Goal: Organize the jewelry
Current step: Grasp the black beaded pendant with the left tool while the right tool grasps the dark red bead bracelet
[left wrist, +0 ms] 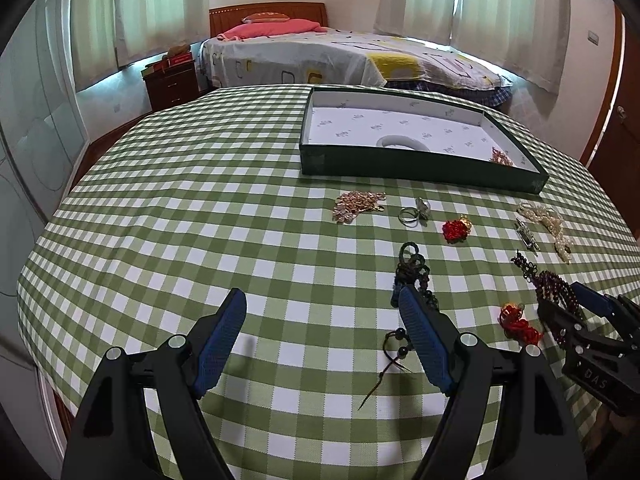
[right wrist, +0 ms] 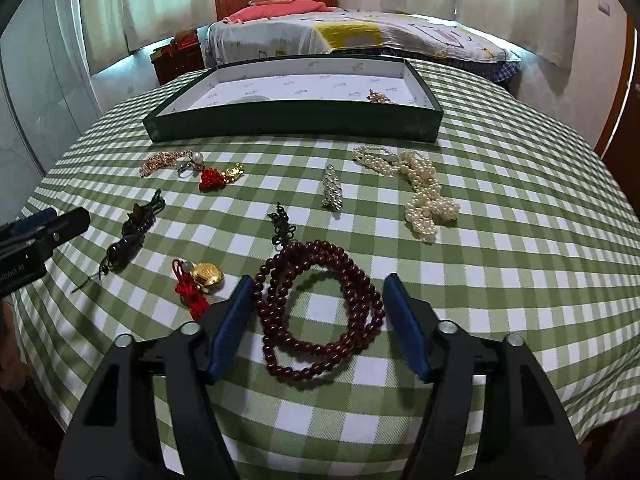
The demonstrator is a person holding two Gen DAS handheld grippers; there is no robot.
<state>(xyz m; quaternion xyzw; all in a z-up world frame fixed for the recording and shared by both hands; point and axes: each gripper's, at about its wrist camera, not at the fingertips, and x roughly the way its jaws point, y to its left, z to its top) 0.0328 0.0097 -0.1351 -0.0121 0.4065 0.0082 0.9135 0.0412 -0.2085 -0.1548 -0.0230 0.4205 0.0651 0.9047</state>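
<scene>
On the checked table point(left wrist: 200, 200), the left gripper point(left wrist: 320, 320) hangs with its jaws wide apart and nothing between them, a dark cord charm point(left wrist: 414, 272) lying just beside its right finger. Further right, the right gripper point(right wrist: 318, 312) sits low over a coil of dark red beads point(right wrist: 320, 312); its jaws straddle the coil, one finger at each side, though whether the pads press it I cannot tell. Toward the far edge lies the green tray point(right wrist: 296, 120), with a pearl strand point(right wrist: 424, 192) near the table's right edge.
</scene>
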